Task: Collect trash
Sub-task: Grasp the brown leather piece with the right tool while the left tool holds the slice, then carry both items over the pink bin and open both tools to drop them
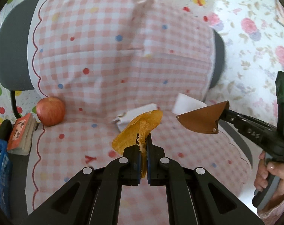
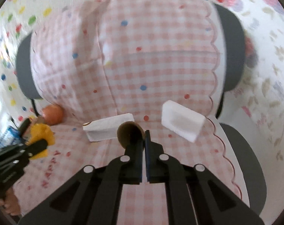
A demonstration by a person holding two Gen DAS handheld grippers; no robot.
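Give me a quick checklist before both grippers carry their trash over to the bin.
1. Left gripper shut on the orange peel: ok.
2. Right gripper shut on the brown leather piece: ok.
3. Both pieces lifted off the checkered cloth: ok.
4. Blue basket at the left edge free to take them: cannot tell, mostly out of frame.
5. Seat cleared of trash: not ok; a white foam block and a white paper carton remain.
6. Apple and small book left alone: ok.

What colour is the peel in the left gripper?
Orange-yellow. The peel is pinched in the left gripper, clearest in the left wrist view.
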